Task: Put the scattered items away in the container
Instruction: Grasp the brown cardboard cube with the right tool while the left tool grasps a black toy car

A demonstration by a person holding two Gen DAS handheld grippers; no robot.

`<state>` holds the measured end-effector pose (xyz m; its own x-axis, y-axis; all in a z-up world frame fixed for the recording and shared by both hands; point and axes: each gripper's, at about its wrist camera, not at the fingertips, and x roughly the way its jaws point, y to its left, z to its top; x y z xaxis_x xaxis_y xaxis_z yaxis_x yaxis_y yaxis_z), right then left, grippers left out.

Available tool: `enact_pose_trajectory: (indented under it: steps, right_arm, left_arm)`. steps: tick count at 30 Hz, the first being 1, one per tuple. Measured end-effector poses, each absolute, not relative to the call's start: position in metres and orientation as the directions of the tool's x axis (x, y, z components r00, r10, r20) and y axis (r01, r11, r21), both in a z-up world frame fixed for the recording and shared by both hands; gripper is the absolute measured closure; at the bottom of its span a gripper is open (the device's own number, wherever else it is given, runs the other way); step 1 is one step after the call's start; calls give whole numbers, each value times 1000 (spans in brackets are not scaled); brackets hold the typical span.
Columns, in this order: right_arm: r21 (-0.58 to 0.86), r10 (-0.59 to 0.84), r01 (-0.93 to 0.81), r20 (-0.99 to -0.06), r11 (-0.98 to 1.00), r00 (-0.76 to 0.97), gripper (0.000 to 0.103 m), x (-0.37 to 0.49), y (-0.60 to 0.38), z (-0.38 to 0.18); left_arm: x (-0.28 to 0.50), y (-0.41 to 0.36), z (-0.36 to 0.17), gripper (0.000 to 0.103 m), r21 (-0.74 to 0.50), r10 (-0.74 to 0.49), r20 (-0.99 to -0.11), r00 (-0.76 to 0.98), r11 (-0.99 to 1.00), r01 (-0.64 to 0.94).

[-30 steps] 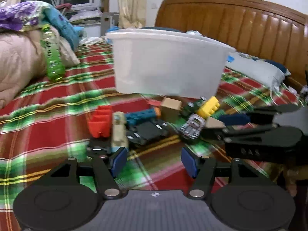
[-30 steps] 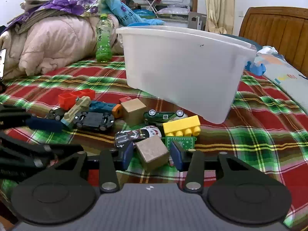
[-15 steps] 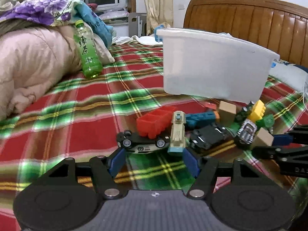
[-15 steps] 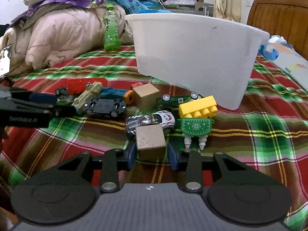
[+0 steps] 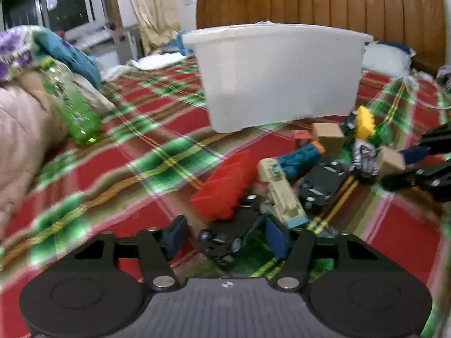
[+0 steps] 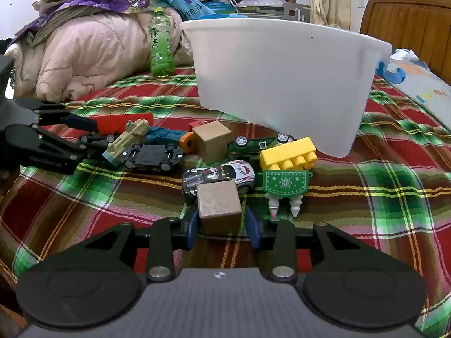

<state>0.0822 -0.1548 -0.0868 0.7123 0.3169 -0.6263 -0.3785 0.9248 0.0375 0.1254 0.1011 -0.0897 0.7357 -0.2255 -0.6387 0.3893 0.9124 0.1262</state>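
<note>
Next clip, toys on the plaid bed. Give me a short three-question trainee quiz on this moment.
1. True or false: the white bin stands on the bed beyond the toys.
2. What sits between the right gripper pads? A) yellow brick B) wooden cube C) green bottle
3. Fill in: the left gripper straddles a black toy ____.

Key
1. True.
2. B: the wooden cube, with the pads against its sides. The yellow brick lies by the bin, and the green bottle leans on the quilt.
3. Car: the black toy car is between its jaws, which have just been closing; contact is unclear in the blur.
</note>
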Motion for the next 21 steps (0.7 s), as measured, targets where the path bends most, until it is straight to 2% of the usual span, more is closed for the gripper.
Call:
enact_pose_trajectory:
  steps: [2,4,11,14,16,18,21]
  right_arm:
    - [37,317,-378,-626,925,713,63,82,-155,-87]
    - [36,316,-377,-624,926,715,63,82,-154,-87]
    - [39,312,-369,-621,929,719,64,81,-154,-88]
    - [34,309,-367,-617,929,724,63,82,-153,-89]
    - [34,309,-368,-614,929,726,63,82,-153,-90]
    - [35,310,-367,-612,930,727,63,82,-153,-90]
    - [28,307,-367,-610,930,731,63,82,-153,-91]
  left_arm:
    - [116,93,-91,60,103,-258,-628,735,908,407]
    - [105,86,-95,65,71,-293,-619,728,903,423]
    - [82,67,-103,64,17,-297,-597,746,924,381]
    - [88,68,-101,55,12,-266,-599,755,940,341]
    - [94,69,-100,54,6,-257,-597,760,946,324]
    - [95,67,-101,54,9,-259,-599,758,944,329]
    - [93,66,-102,68,-10,-273,-603,749,942,336]
